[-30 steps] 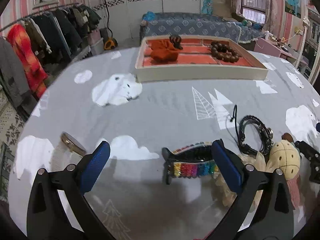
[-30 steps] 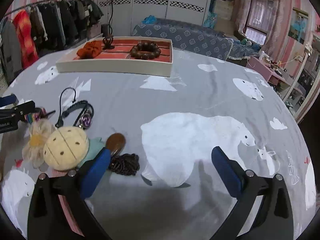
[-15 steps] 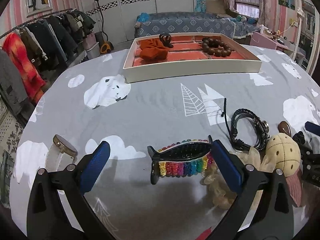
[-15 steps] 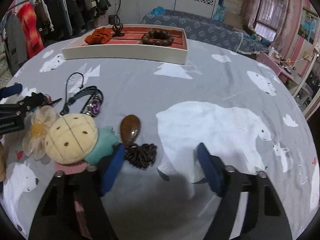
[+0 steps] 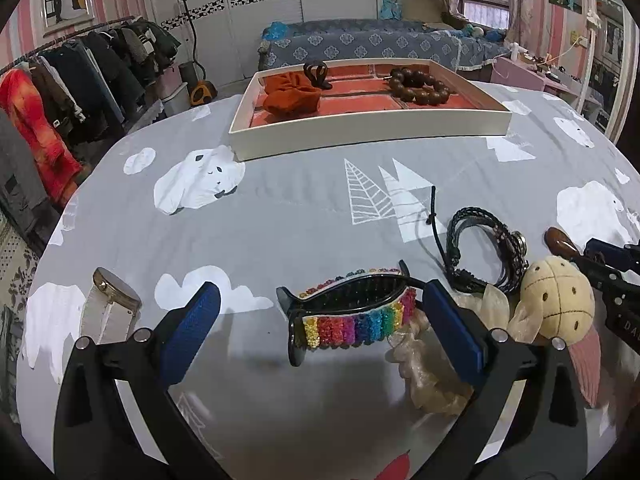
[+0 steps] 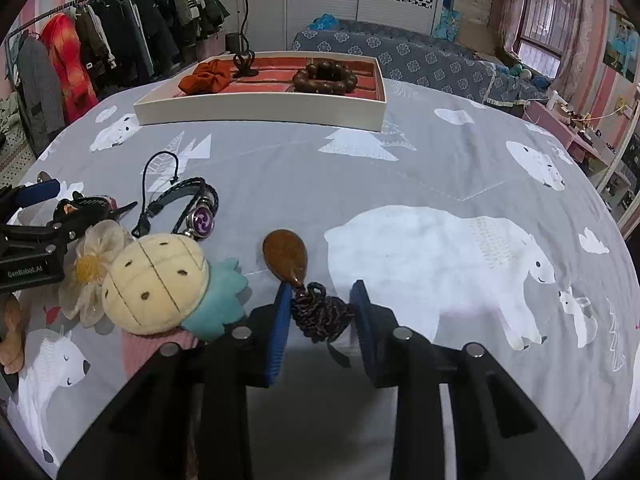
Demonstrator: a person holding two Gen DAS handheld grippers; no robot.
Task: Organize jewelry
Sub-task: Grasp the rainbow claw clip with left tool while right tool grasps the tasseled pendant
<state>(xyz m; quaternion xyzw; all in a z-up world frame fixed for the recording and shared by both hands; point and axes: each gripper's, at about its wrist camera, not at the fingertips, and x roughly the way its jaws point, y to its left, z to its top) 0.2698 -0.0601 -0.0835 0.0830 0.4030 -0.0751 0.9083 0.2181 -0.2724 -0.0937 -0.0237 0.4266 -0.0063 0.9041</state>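
Tray (image 6: 260,114) at far end of bed; scrunchie (image 6: 206,76) left, bead bracelet (image 6: 325,77) right inside.

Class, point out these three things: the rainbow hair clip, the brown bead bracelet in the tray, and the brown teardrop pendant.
rainbow hair clip (image 5: 354,326), left wrist view, its coloured band.
brown bead bracelet (image 6: 325,77), right wrist view, front beads.
brown teardrop pendant (image 6: 285,255), right wrist view, middle of the stone.

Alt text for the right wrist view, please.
The right tongs are closing around the dark bunched cord of a brown pendant on a grey bear-print cloth. A plush toy lies left; a tray sits behind.
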